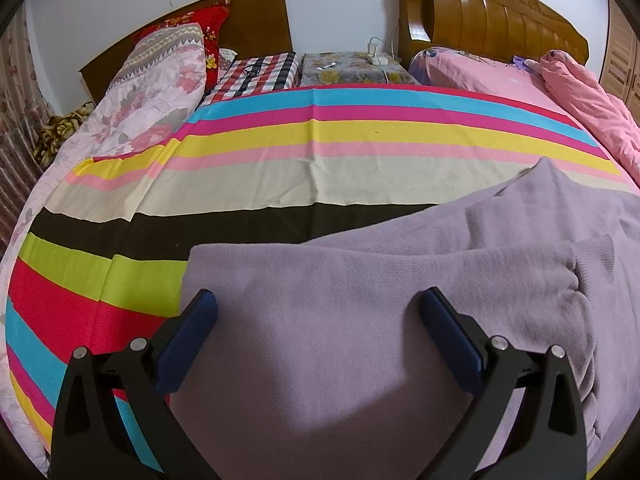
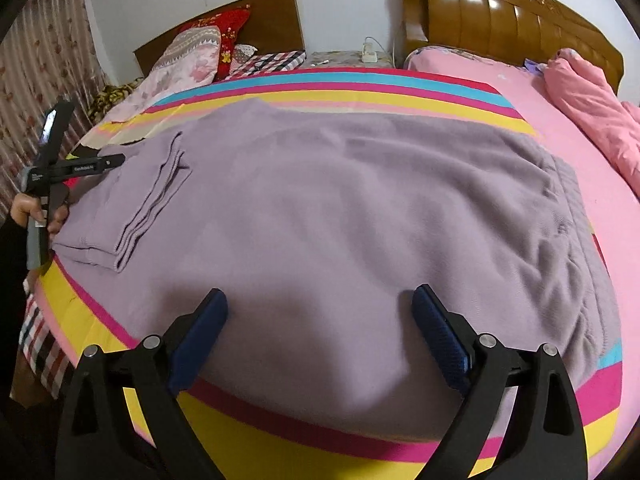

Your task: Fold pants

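Both tongs released here, left gripper (image 1: 316,308) and right gripper (image 2: 318,306) hovering over the pants (image 2: 340,200), gripping nothing. We could snag one layer only and drag the fold askew (soft knit slides). Pants fill mid-frame on the striped sheet (image 1: 248,184), lilac, cuffs stacked at left.

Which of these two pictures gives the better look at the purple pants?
The right wrist view: the purple pants lie nearly whole across the striped sheet, folded cuffs left, waistband right. The left wrist view shows only the near portion, filling its lower right.
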Available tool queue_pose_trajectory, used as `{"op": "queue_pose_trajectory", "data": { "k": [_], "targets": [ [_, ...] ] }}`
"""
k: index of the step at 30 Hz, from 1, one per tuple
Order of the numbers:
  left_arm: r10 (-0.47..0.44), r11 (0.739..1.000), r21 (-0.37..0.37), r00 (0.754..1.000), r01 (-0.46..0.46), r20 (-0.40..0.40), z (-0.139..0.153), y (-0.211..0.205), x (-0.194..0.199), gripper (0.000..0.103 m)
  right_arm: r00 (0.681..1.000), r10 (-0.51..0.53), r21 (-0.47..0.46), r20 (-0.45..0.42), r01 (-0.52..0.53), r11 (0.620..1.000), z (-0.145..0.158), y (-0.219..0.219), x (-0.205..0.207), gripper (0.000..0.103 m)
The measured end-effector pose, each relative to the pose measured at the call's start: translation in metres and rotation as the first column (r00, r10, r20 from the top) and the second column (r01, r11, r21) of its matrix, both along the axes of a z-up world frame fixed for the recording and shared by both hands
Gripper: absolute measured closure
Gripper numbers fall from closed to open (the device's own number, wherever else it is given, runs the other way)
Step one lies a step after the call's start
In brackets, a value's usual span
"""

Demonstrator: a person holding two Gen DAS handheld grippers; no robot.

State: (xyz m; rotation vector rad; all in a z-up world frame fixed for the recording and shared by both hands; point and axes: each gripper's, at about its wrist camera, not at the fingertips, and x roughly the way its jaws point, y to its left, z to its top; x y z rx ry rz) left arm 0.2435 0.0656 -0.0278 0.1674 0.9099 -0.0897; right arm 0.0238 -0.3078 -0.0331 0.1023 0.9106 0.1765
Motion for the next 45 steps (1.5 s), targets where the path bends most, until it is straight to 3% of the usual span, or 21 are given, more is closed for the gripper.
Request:
{"op": "queue_pose_trajectory", "data": {
  "k": [4, 6, 7, 9, 11, 12, 14, 15, 18, 20, 21, 23, 25, 31, 32, 37, 41, 43, 45],
  "targets": [
    [0.016, 1.000, 0.009, 0.999, -0.015, -0.029, 0.002, -0.001, 0.002, 0.001, 0.999, 0.032, -0.028, 0.009, -0.032, 0.999, 0.000, -0.012, -0.017, 0.013],
    [0.151, 0.989, 0.012, 0.985, -0.151, -0.080, 0.013, -0.003, 0.003, 0.002, 0.999, -0.005, -0.024, 0.036, 0.006, 1.000, 0.008, -0.021, -0.028, 0.013],
    [0.183, 0.982, -0.041, 0.981, -0.186, -0.069, 0.028, -0.010, 0.002, 0.003, 0.998, -0.032, -0.025, 0.054, 0.033, 0.999, 0.011, -0.027, -0.033, 0.013],
    [0.100, 0.988, -0.123, 0.995, -0.098, 0.008, 0.054, -0.040, 0.002, 0.002, 0.993, -0.075, -0.012, 0.091, 0.077, 0.997, 0.013, -0.040, -0.038, 0.013],
    [-0.074, 0.992, -0.093, 0.995, 0.080, 0.069, 0.073, -0.105, 0.008, 0.002, 0.984, -0.137, 0.039, 0.116, 0.133, 0.990, 0.014, -0.050, -0.040, 0.013],
    [-0.173, 0.982, -0.068, 0.982, 0.178, 0.072, 0.074, -0.141, 0.012, 0.002, 0.983, -0.148, 0.058, 0.111, 0.143, 0.988, 0.013, -0.051, -0.037, 0.013],
    [-0.322, 0.944, -0.064, 0.946, 0.324, 0.043, 0.065, -0.194, 0.018, 0.002, 0.982, -0.151, 0.044, 0.113, 0.146, 0.988, 0.011, -0.050, -0.031, 0.013],
    [-0.401, 0.913, -0.080, 0.916, 0.399, 0.000, 0.052, -0.226, 0.024, 0.002, 0.981, -0.159, 0.012, 0.109, 0.159, 0.987, 0.009, -0.049, -0.028, 0.013],
    [-0.466, 0.885, -0.047, 0.883, 0.463, -0.061, 0.021, -0.276, 0.030, 0.002, 0.982, -0.180, -0.002, 0.048, 0.180, 0.984, -0.001, -0.056, -0.024, 0.013],
    [-0.479, 0.873, 0.069, 0.876, 0.483, -0.059, -0.005, -0.301, 0.029, 0.002, 0.985, -0.166, 0.038, 0.051, 0.164, 0.986, -0.001, -0.066, -0.029, 0.013],
    [-0.476, 0.870, 0.118, 0.878, 0.479, -0.049, -0.017, -0.306, 0.028, 0.001, 0.982, -0.170, 0.077, 0.079, 0.164, 0.983, 0.006, -0.072, -0.038, 0.013],
    [-0.452, 0.890, 0.038, 0.890, 0.454, -0.051, -0.017, -0.299, 0.034, 0.001, 0.968, -0.197, 0.189, 0.154, 0.167, 0.968, 0.017, -0.091, -0.060, 0.013],
    [-0.429, 0.903, -0.036, 0.900, 0.428, -0.080, -0.021, -0.291, 0.043, 0.001, 0.949, -0.269, 0.293, 0.166, 0.213, 0.932, 0.021, -0.117, -0.078, 0.012],
    [-0.410, 0.912, -0.034, 0.909, 0.409, -0.068, -0.022, -0.291, 0.041, 0.001, 0.897, -0.439, 0.415, -0.062, 0.423, 0.806, -0.019, -0.162, -0.096, 0.012],
    [-0.408, 0.913, -0.036, 0.911, 0.406, -0.067, -0.021, -0.291, 0.039, 0.001, 0.890, -0.453, 0.446, -0.053, 0.427, 0.786, -0.023, -0.164, -0.099, 0.012],
    [-0.408, 0.913, -0.038, 0.910, 0.407, -0.068, -0.022, -0.289, 0.042, 0.001, 0.887, -0.461, 0.491, -0.005, 0.404, 0.772, -0.010, -0.161, -0.087, 0.012],
    [-0.402, 0.915, -0.020, 0.913, 0.402, -0.065, -0.020, -0.290, 0.039, 0.001, 0.898, -0.419, 0.524, -0.135, 0.424, 0.739, -0.020, -0.159, -0.063, 0.012],
    [-0.381, 0.923, 0.043, 0.923, 0.383, -0.050, -0.001, -0.292, 0.030, 0.003, 0.903, -0.401, 0.516, -0.155, 0.420, 0.747, -0.021, -0.150, -0.056, 0.009],
    [-0.417, 0.908, -0.014, 0.906, 0.419, 0.070, 0.041, -0.276, 0.004, 0.002, 0.903, -0.397, 0.507, -0.161, 0.421, 0.752, -0.021, -0.146, -0.051, 0.008]
  ]
}}
